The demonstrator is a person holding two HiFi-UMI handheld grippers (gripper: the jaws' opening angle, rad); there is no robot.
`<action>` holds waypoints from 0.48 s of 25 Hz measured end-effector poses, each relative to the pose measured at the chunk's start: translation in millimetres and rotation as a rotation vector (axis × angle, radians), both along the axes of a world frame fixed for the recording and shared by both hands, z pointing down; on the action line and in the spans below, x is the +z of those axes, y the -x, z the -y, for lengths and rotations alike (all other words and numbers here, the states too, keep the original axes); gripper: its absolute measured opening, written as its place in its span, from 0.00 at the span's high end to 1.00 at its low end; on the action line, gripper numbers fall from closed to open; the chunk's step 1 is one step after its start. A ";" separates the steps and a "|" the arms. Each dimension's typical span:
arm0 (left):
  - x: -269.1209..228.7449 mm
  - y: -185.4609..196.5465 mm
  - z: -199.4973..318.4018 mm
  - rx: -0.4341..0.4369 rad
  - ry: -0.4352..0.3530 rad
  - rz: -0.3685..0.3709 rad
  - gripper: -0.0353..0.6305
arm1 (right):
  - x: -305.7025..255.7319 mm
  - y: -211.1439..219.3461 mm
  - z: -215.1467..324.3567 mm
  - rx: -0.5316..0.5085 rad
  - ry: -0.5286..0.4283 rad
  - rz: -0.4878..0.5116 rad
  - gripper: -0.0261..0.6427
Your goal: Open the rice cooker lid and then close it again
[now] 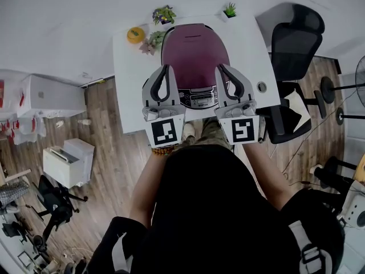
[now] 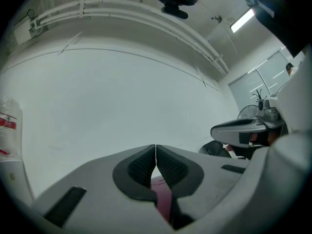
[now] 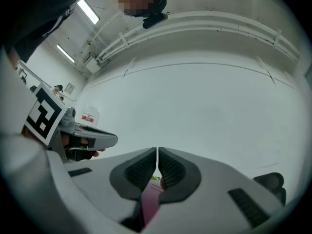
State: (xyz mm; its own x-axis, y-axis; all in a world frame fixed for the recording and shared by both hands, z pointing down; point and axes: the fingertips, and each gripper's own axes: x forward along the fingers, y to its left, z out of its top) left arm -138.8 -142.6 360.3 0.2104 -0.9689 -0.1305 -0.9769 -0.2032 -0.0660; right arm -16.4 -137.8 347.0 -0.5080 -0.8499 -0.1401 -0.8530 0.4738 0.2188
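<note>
The rice cooker point(image 1: 197, 67) sits mid-way along a smooth white desk point(image 1: 128, 84). Its rounded, glossy plum-coloured lid point(image 1: 194, 50) is down, and a silvery control panel point(image 1: 198, 99) faces the person. In the head view the left claw point(image 1: 166, 68) and the right claw point(image 1: 220, 67) hang over the cooker's two front corners. Each is a grey plastic shell with looped, black-edged arms and, at its rear, a marker cube point(image 1: 165, 133) printed with a black-and-white square. From above it cannot be told whether either claw touches the lid. The gripper views add what the head view cannot. On each claw the ribbed black pads point(image 2: 141, 167) are pressed together with only a hairline seam between them and nothing pinched. A sliver of plum lid shows below the pads. Those two views look out level at a bare white wall point(image 2: 122, 96), not down at the desk. Only the head view takes in a small flowering potted plant point(image 1: 164, 15) at the desk's far edge. It alone also shows a black office chair point(image 1: 293, 41) at the right and the wood-plank floor point(image 1: 114, 147).
</note>
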 end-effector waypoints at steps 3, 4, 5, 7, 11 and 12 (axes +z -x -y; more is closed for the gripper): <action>12.8 0.2 -1.8 -0.006 0.016 0.016 0.91 | 11.8 -1.7 -3.6 0.002 0.017 -0.009 0.91; 18.0 0.3 -2.6 -0.007 0.026 0.018 0.91 | 15.9 -2.4 -4.9 0.004 0.026 -0.012 0.91; 23.2 0.4 -3.6 -0.007 0.039 0.020 0.91 | 19.7 -3.2 -6.1 0.005 0.035 -0.015 0.91; 33.5 0.5 -5.7 -0.007 0.069 0.028 0.91 | 25.7 -5.3 -8.0 0.007 0.047 -0.022 0.91; 52.7 -1.3 -10.9 -0.007 0.125 0.041 0.91 | 35.3 -8.5 -8.7 0.016 0.056 -0.056 0.91; 58.2 -2.2 -12.2 -0.005 0.144 0.048 0.91 | 38.2 -9.3 -8.3 0.021 0.060 -0.067 0.91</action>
